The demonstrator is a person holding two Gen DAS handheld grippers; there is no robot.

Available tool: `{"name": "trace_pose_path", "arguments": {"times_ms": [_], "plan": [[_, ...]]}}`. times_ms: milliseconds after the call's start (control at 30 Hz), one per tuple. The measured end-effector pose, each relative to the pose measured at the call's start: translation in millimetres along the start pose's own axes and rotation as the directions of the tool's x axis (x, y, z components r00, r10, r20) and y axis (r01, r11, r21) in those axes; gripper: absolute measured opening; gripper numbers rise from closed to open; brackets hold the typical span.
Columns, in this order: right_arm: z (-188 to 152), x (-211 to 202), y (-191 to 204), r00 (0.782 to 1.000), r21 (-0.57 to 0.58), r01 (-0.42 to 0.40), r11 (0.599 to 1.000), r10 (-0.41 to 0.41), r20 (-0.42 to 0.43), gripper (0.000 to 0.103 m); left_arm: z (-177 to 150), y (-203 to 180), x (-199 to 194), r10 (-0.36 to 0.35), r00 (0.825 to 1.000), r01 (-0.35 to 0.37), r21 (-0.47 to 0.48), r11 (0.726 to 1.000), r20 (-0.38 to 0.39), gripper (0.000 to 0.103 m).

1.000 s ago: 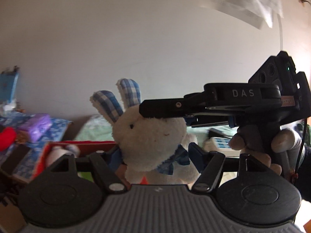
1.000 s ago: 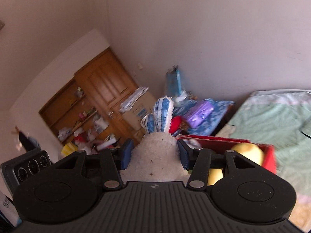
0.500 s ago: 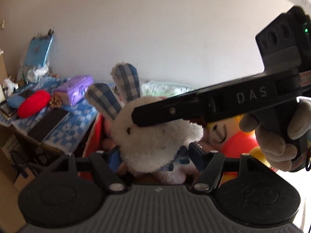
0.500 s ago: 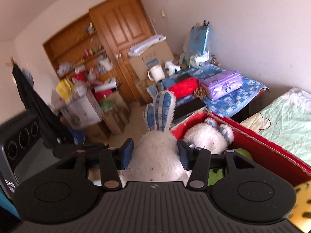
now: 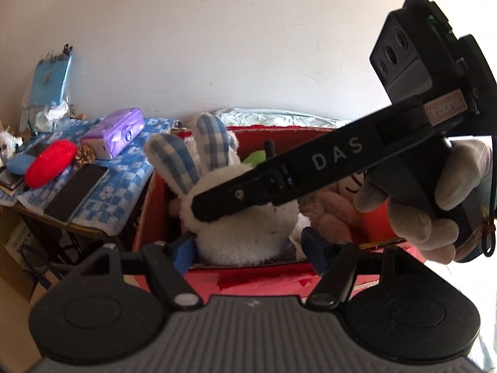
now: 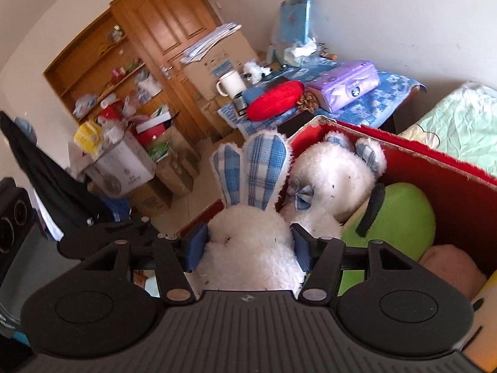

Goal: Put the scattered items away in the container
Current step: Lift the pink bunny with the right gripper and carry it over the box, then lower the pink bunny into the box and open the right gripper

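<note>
A white rabbit plush (image 5: 242,233) with blue plaid ears (image 6: 264,168) hangs over the near left corner of the red box (image 6: 419,152). My left gripper (image 5: 248,247) is shut on its body, and the blue pad (image 5: 183,248) touches the fur. My right gripper (image 6: 248,245) grips its head from behind. Those jaws are opening, with both pads still against the fur. In the left wrist view one right finger (image 5: 279,180) crosses the rabbit's face, held by a gloved hand (image 5: 419,217). Inside the box lie a second white plush (image 6: 335,180), a green plush (image 6: 400,214) and a pink plush (image 6: 450,264).
Left of the box is a side table with a blue checked cloth (image 5: 118,171). It carries a red cushion (image 5: 51,163), a purple tissue pack (image 5: 115,132) and a dark tablet (image 5: 77,192). A bed with a green sheet (image 6: 459,127) lies behind the box. Cardboard boxes (image 6: 124,161) crowd the floor by a wooden cabinet.
Both grippers have come down and forward with the rabbit, from in front of the wall to just over the red box. The right jaws now stand slightly wider.
</note>
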State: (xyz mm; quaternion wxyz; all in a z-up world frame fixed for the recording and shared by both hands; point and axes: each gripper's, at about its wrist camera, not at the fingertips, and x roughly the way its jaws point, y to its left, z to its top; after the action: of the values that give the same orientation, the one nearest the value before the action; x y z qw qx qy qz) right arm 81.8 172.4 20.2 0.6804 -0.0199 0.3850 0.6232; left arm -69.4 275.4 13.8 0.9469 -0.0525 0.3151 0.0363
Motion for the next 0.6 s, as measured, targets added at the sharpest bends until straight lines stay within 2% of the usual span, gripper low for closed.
{"name": "trace_pose_path", "arguments": {"times_ms": [100,267,300,433,533,600], "plan": [[0.1,-8.5,2.0,1.0,0.04,0.003,0.999,-0.004,0.03,0.065,0.5,1.6,-5.3,-0.008,1.0,0.008,0.017,1.0,0.006,0.07],[-8.2,-45.2,-0.7,0.979,0.172,-0.012,0.985,-0.023,0.202,0.066,1.5,3.3,-8.6,-0.027,1.0,0.027,0.032,0.999,0.01,0.07],[-10.3,-51.3,0.6,0.976,0.193,0.001,0.981,-0.043,0.215,0.062,1.5,3.7,-8.7,-0.03,1.0,0.029,0.035,0.999,0.01,0.07],[-19.7,-60.0,10.0,0.971,0.223,0.132,0.966,-0.171,0.166,0.037,2.8,4.7,-12.0,-0.053,0.999,0.053,0.045,0.998,0.007,0.07],[-25.7,-52.1,10.7,0.963,0.248,0.206,0.947,-0.241,0.122,0.033,3.4,2.9,-16.4,-0.076,0.997,0.075,0.071,0.995,0.01,0.07],[-28.7,-45.8,6.2,0.964,0.284,0.204,0.937,-0.244,0.111,0.03,2.8,3.4,-17.5,-0.082,0.997,0.081,0.081,0.993,0.004,0.075]]}}
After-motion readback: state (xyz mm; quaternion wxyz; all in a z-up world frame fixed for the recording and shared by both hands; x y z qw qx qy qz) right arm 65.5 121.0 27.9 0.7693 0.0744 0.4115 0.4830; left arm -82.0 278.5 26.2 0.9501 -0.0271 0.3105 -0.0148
